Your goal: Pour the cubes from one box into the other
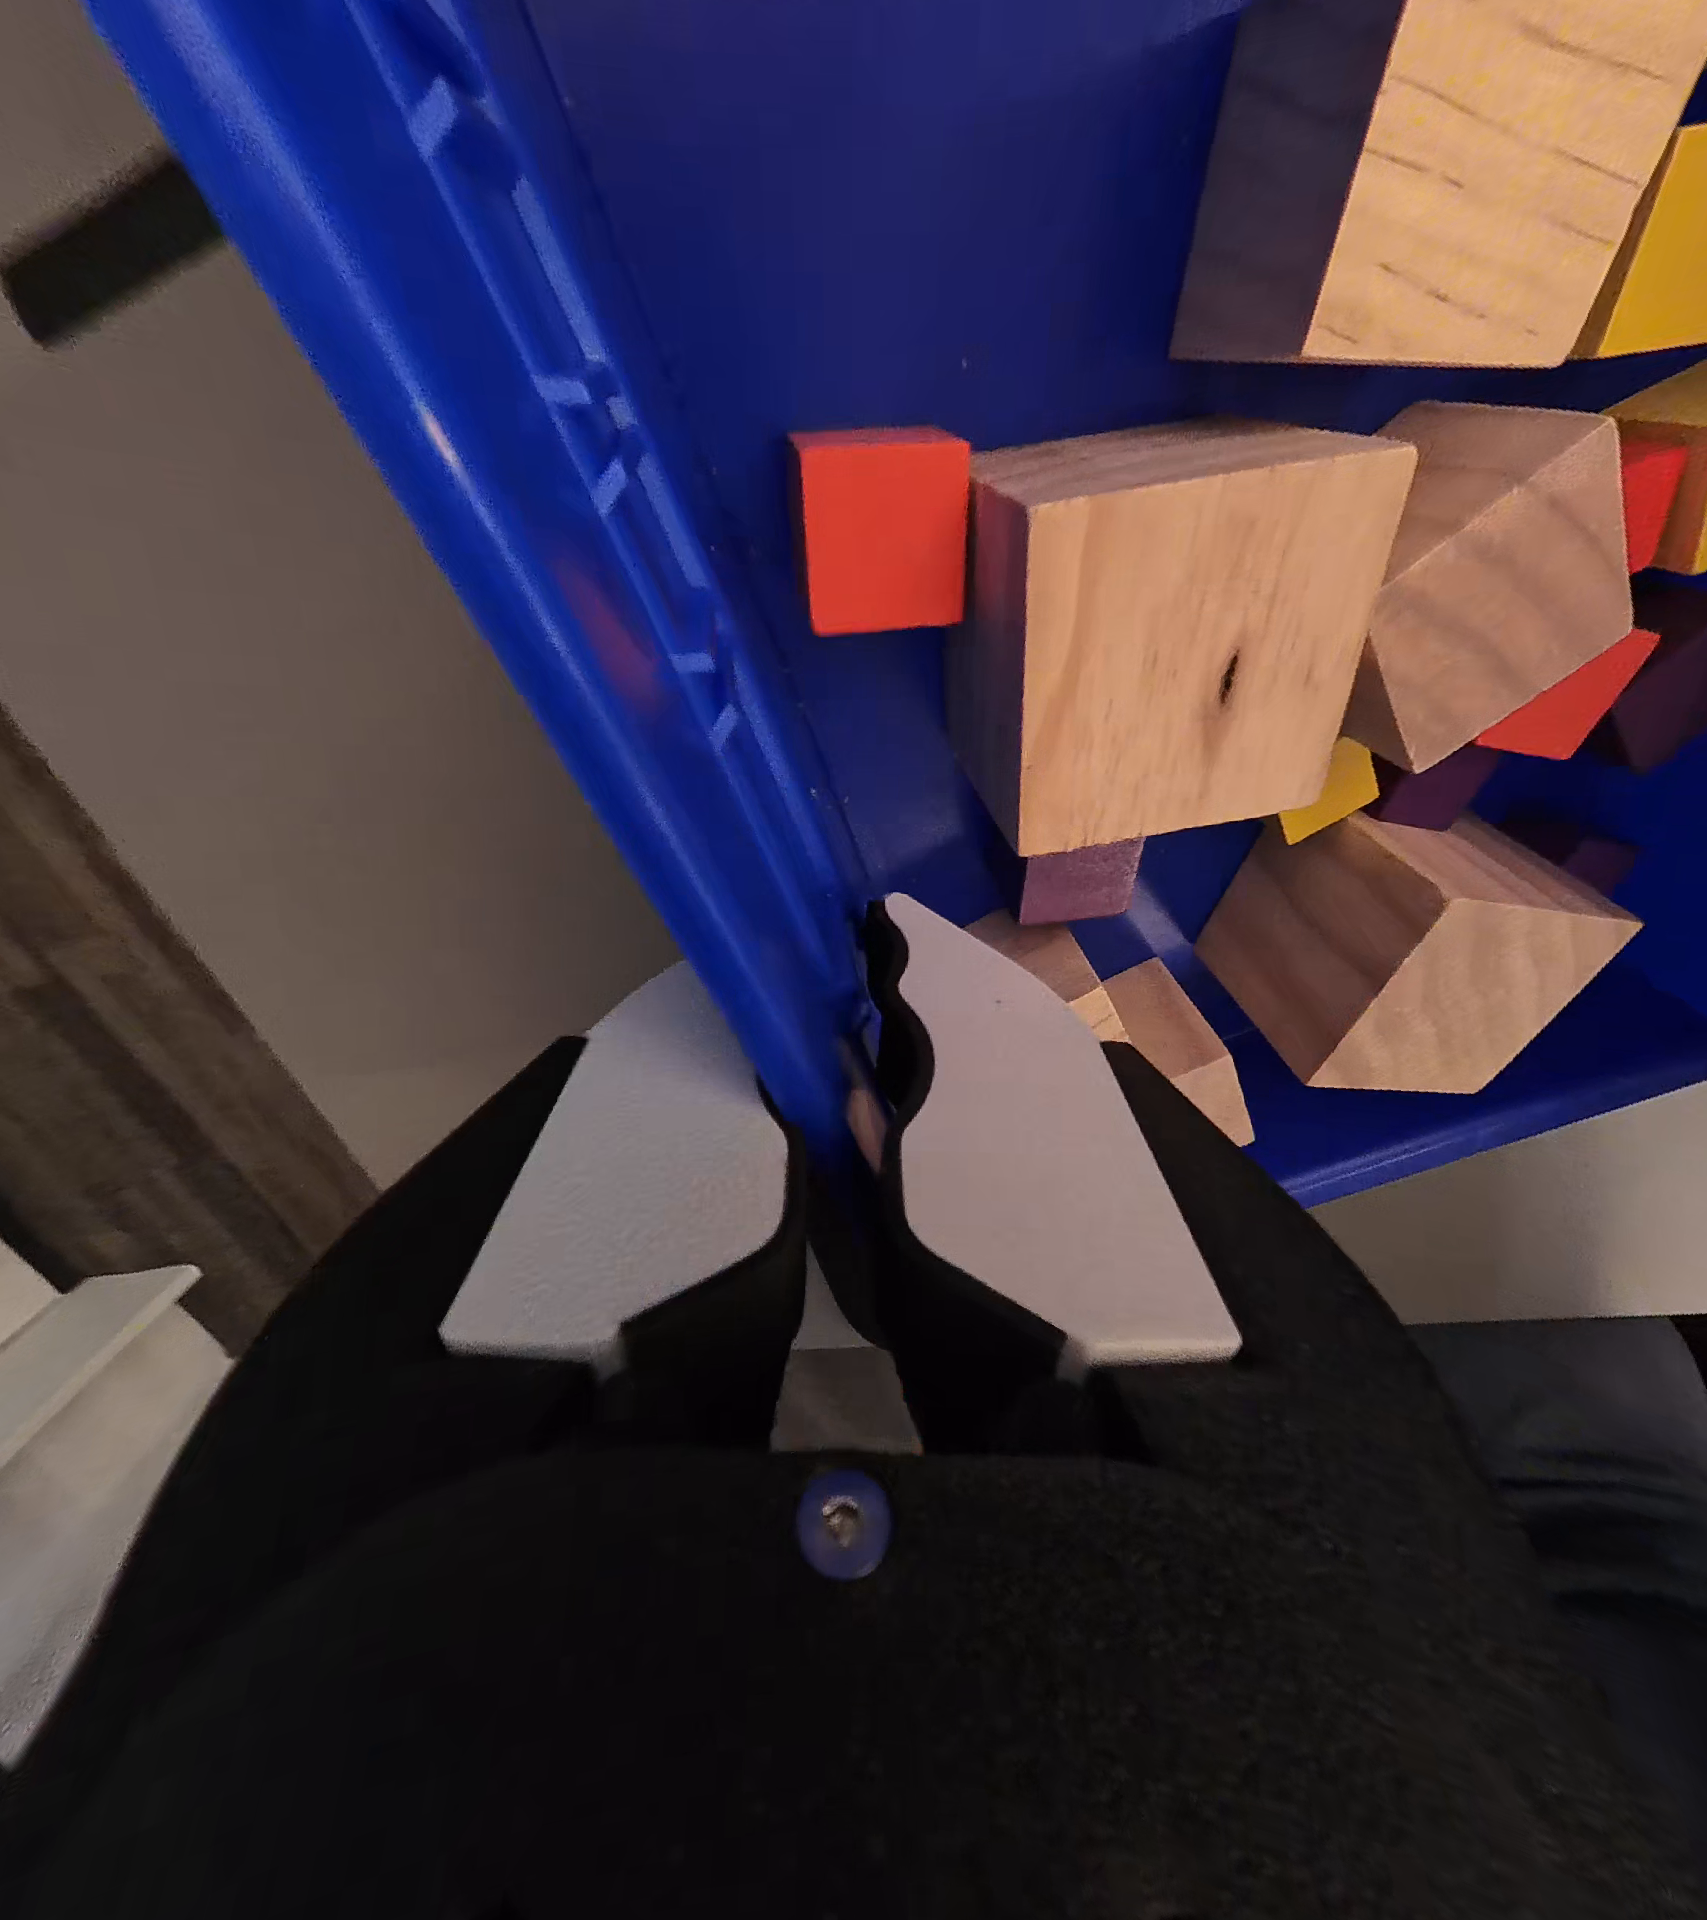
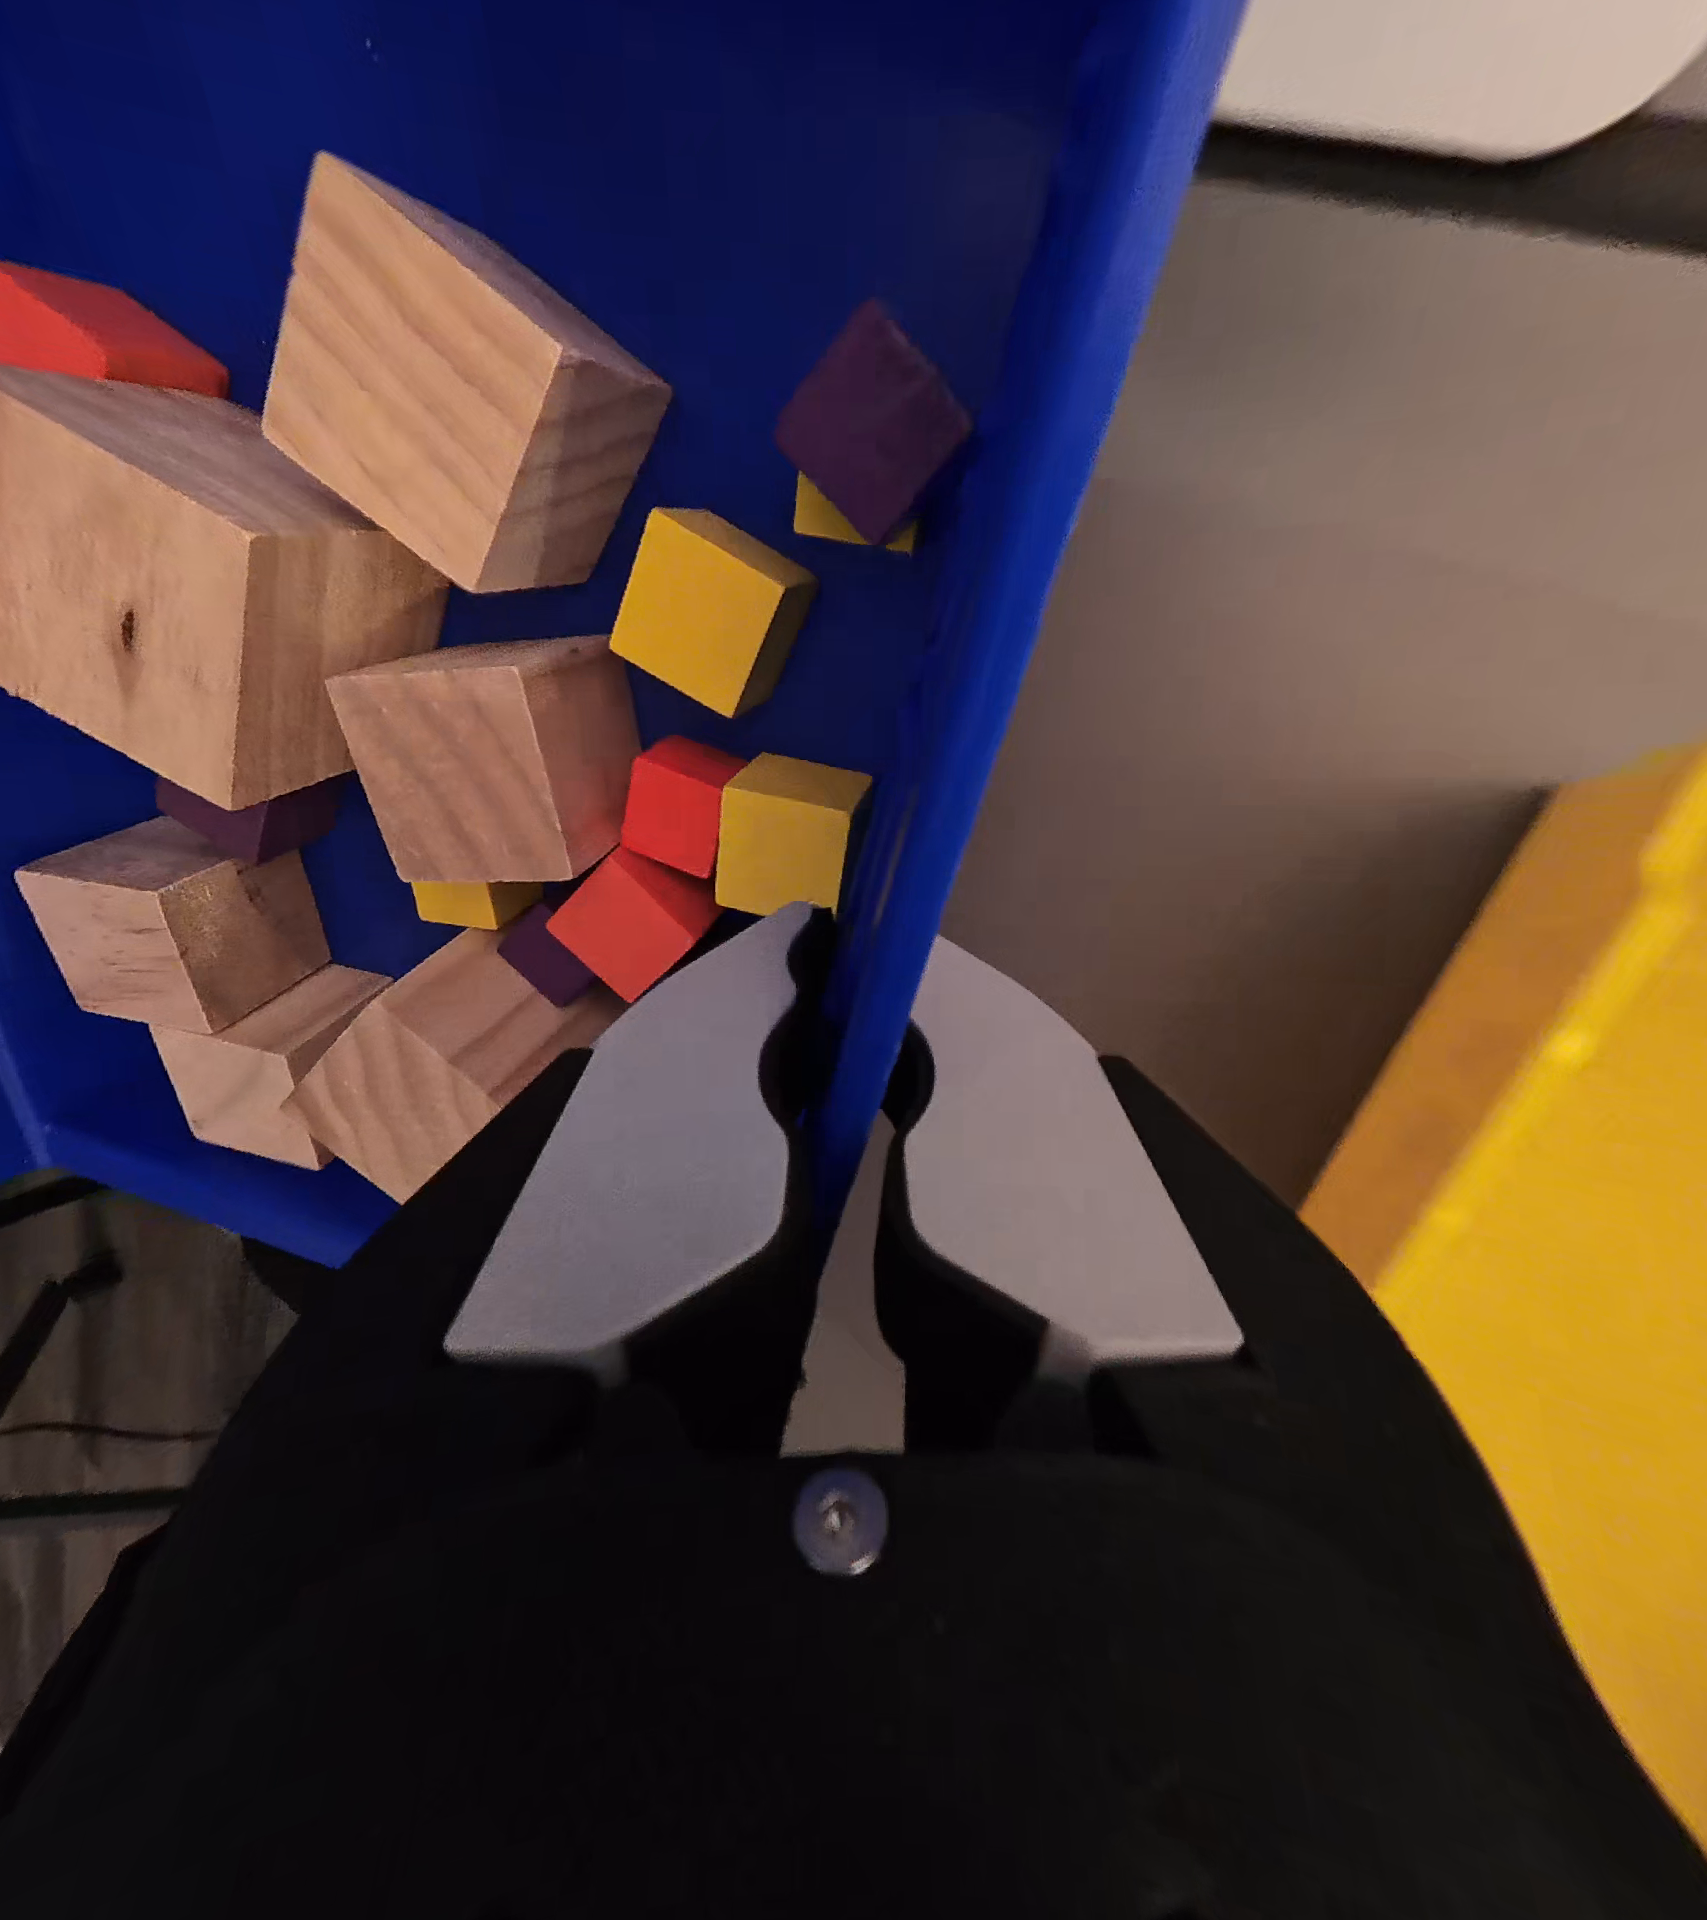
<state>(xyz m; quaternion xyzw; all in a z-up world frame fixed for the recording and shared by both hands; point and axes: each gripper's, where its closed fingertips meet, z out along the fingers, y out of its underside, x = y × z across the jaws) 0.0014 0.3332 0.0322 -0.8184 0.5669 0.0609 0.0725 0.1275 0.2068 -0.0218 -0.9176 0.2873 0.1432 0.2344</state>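
— Where is the blue box (image 1: 828,260) right now?

— Held up and tilted, with one claw on each side wall. The left claw (image 1: 854,1049) is closed down on the left wall of the box, one finger outside and one inside, the rim pinched between the dark pads. The right claw (image 2: 833,1039) does the same on the opposite wall, clamped tight on the blue plastic.

— And the cubes?

— All inside the blue box, gathered toward its lower end near the claws. The big plain wooden cubes (image 2: 174,613) lie jumbled together, some on edge, some leaning on each other. Small painted ones are mixed in — a red cube (image 1: 880,530) touching the side of a wooden one in the left wrist view, yellow cubes (image 2: 709,608) and a purple cube (image 2: 870,421) near the right wall in the right wrist view. One yellow cube sits just above the tip of the right claw's inner finger.

— The other box?

— The yellow box (image 2: 1597,1195) shows at the right edge of the right wrist view, beside and below the blue one, well apart from it. Its inside cannot be seen from here.

— What is underneath?

— A pale grey table (image 2: 1348,520) beyond the blue box, blurred.
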